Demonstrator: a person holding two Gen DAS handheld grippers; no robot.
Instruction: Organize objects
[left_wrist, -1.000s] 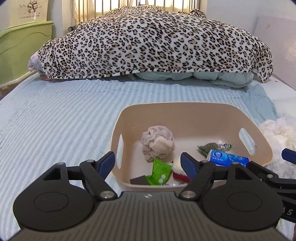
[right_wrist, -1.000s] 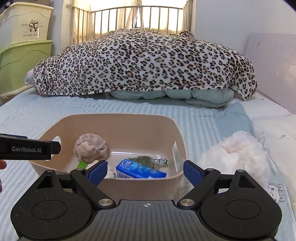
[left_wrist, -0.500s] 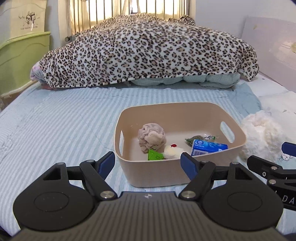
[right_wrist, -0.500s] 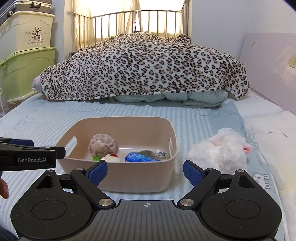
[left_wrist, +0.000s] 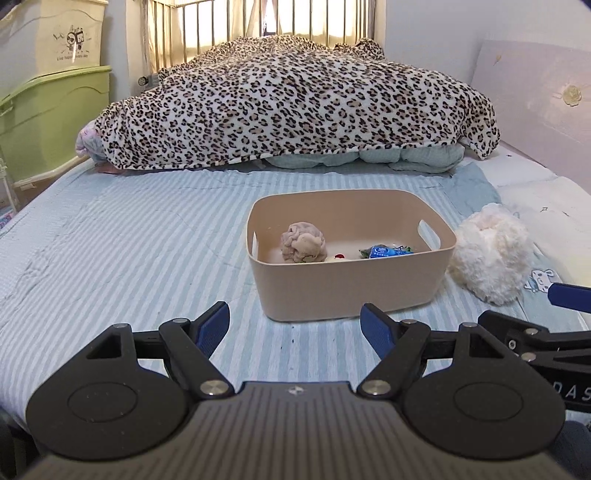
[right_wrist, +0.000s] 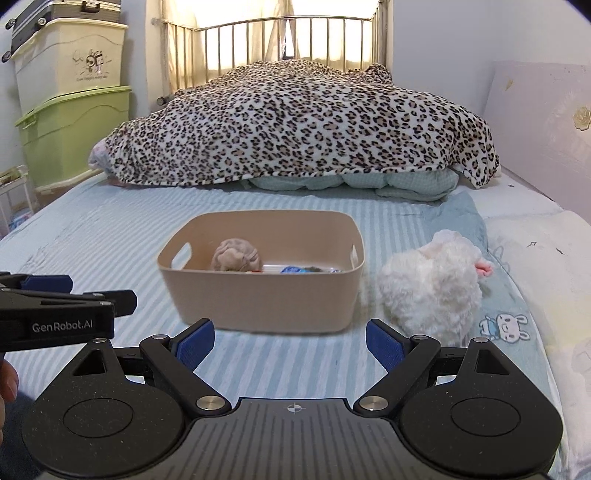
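A beige plastic bin (left_wrist: 351, 284) (right_wrist: 266, 299) stands on the striped bed. In it lie a balled pinkish cloth (left_wrist: 303, 246) (right_wrist: 234, 254), a blue packet (left_wrist: 388, 252) and other small items. A white plush toy (left_wrist: 491, 254) (right_wrist: 432, 288) lies on the bed just right of the bin. My left gripper (left_wrist: 295, 325) is open and empty, well in front of the bin. My right gripper (right_wrist: 290, 343) is open and empty, also in front of the bin. The left gripper also shows at the left edge of the right wrist view (right_wrist: 66, 295).
A leopard-print blanket (left_wrist: 295, 110) is heaped across the far end of the bed. Green and cream storage boxes (right_wrist: 70, 122) are stacked at the left beyond the bed edge. A pale headboard panel (right_wrist: 539, 129) stands at the right.
Both grippers have pulled back from the bin, which now looks smaller and farther away. Both stay open and empty. The bin's contents have not moved.
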